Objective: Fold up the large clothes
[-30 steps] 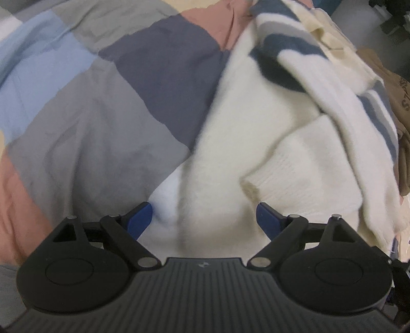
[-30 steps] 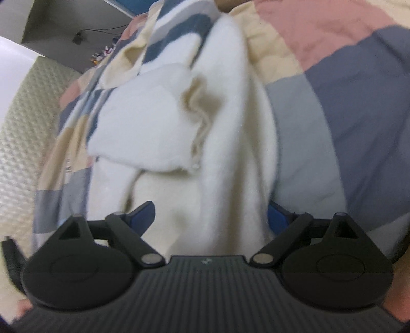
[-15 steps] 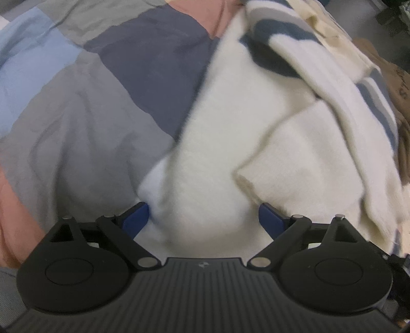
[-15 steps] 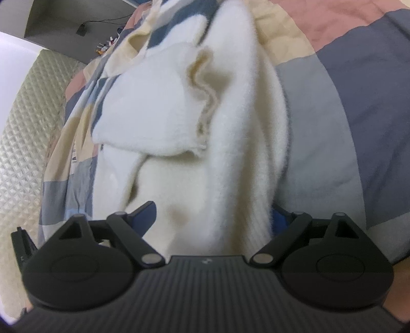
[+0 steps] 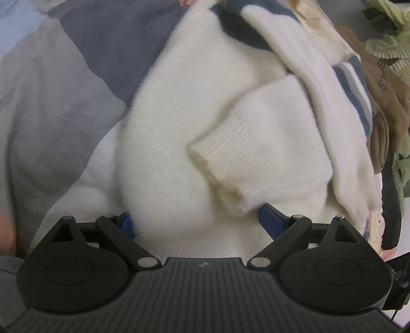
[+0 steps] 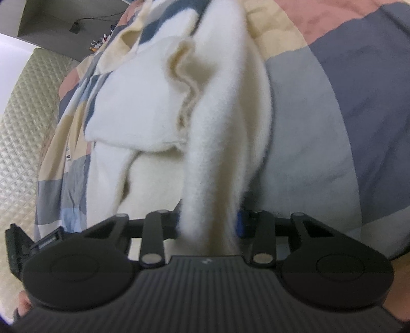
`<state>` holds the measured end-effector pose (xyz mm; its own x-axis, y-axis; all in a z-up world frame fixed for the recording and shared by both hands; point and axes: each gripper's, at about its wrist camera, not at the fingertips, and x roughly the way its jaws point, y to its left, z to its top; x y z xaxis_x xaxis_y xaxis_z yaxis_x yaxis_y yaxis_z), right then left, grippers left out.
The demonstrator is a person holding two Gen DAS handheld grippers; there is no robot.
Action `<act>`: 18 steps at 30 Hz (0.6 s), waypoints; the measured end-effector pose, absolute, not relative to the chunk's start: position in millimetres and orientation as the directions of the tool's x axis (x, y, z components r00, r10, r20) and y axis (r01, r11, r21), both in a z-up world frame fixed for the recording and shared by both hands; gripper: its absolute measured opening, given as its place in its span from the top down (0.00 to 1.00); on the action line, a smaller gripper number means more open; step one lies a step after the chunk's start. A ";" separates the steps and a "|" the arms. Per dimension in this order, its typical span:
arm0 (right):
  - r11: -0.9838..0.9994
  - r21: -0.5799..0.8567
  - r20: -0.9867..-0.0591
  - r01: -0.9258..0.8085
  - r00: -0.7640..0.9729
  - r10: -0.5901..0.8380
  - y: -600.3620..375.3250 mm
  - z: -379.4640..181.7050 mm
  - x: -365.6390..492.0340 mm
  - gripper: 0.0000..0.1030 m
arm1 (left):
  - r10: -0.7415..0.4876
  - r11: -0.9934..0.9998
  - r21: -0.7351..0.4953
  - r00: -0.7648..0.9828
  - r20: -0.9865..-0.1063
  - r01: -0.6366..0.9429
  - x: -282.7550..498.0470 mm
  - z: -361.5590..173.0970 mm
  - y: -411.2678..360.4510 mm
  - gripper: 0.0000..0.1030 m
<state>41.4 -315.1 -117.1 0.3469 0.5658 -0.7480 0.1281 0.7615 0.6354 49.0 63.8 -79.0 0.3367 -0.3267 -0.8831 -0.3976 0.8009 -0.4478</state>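
A fluffy cream sweater [image 5: 184, 107] with blue and grey stripes at its far end lies bunched on a patchwork bedspread [image 5: 51, 89]. Its ribbed cuff [image 5: 225, 164] lies folded across the body. My left gripper [image 5: 197, 220] is open with the sweater's near edge bulging between the blue pads; the fabric partly hides them. In the right wrist view the same sweater [image 6: 143, 102] lies crumpled, and my right gripper [image 6: 210, 220] is shut on a raised ridge of it [image 6: 220, 153], with only the right blue pad showing.
Brown and green garments [image 5: 384, 76] are piled to the right of the sweater. A quilted beige surface [image 6: 23, 123] lies at the bed's left side, with a grey floor and cable [image 6: 64, 23] beyond. The bedspread [image 6: 346, 115] spreads to the right.
My right gripper has closed on the sweater's ridge; it was open a second ago. My left gripper has moved forward over the sweater, so the fabric now fills the gap between its fingers.
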 end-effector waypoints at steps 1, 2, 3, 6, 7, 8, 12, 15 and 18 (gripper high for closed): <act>0.760 0.637 -0.749 0.132 0.340 0.569 -314.5 -118.6 42.9 0.62 | -0.324 0.803 -0.447 0.340 -0.883 -0.393 48.2 -78.7 62.7 0.09; 0.759 0.638 -0.750 0.134 0.334 0.571 -312.9 -120.0 44.8 0.62 | -0.322 0.807 -0.446 0.344 -0.882 -0.388 47.1 -77.9 61.6 0.09; 0.758 0.638 -0.750 0.135 0.331 0.573 -312.9 -120.8 45.3 0.62 | -0.322 0.807 -0.447 0.347 -0.881 -0.386 45.3 -79.0 64.7 0.09; 0.759 0.637 -0.751 0.132 0.329 0.573 -312.6 -120.1 45.4 0.62 | -0.324 0.803 -0.454 0.355 -0.877 -0.387 38.2 -78.5 68.2 0.10; 0.760 0.637 -0.751 0.131 0.330 0.572 -312.2 -119.2 44.9 0.62 | -0.323 0.803 -0.453 0.357 -0.877 -0.387 33.8 -76.7 68.5 0.11; 0.759 0.637 -0.750 0.132 0.332 0.572 -312.9 -118.9 44.6 0.62 | -0.320 0.803 -0.451 0.358 -0.877 -0.389 32.2 -77.5 68.6 0.12; 0.763 0.636 -0.747 0.118 0.340 0.570 -308.0 -117.0 43.0 0.68 | -0.291 0.816 -0.428 0.364 -0.885 -0.389 28.8 -77.6 66.2 0.31; 0.773 0.627 -0.746 0.091 0.355 0.564 -305.2 -112.4 40.5 0.73 | -0.292 0.821 -0.437 0.389 -0.874 -0.367 21.4 -72.9 67.8 0.70; 0.768 0.638 -0.729 0.059 0.367 0.578 -304.8 -106.0 37.5 0.77 | -0.340 0.800 -0.493 0.417 -0.843 -0.344 18.0 -66.4 77.9 0.85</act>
<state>37.5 -304.8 -106.0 0.3669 0.5776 -0.7292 0.0590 0.7679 0.6379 18.0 77.9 -66.4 0.4172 -0.3399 -0.8429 -0.3437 0.7996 -0.4925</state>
